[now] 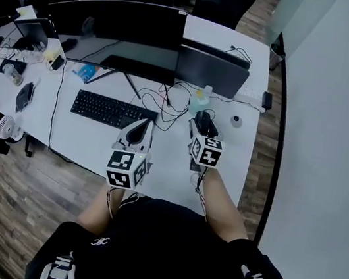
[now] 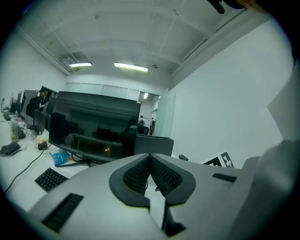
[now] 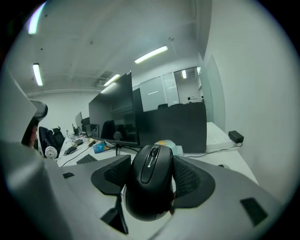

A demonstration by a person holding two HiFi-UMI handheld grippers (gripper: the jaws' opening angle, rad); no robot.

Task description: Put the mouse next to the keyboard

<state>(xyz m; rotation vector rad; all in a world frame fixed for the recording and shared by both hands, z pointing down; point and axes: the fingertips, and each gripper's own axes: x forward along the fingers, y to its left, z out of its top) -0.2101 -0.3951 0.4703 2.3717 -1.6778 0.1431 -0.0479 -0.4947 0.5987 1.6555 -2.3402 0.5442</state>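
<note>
A black mouse (image 3: 151,185) sits between the pads of my right gripper (image 3: 149,169), which is shut on it and holds it above the desk. From the head view the mouse (image 1: 205,123) hangs to the right of the black keyboard (image 1: 113,110), with my right gripper (image 1: 201,128) around it. My left gripper (image 1: 143,127) hovers by the keyboard's right end, its jaws closed together with nothing between them. In the left gripper view the pads (image 2: 140,174) meet at the tip, and the keyboard (image 2: 50,178) lies low at the left.
Wide monitors (image 1: 117,28) stand behind the keyboard, and a smaller dark screen (image 1: 212,69) stands to their right. Loose cables (image 1: 172,98) lie between them. A small round object (image 1: 236,120) rests at the right. The white desk (image 1: 169,161) ends close to the person.
</note>
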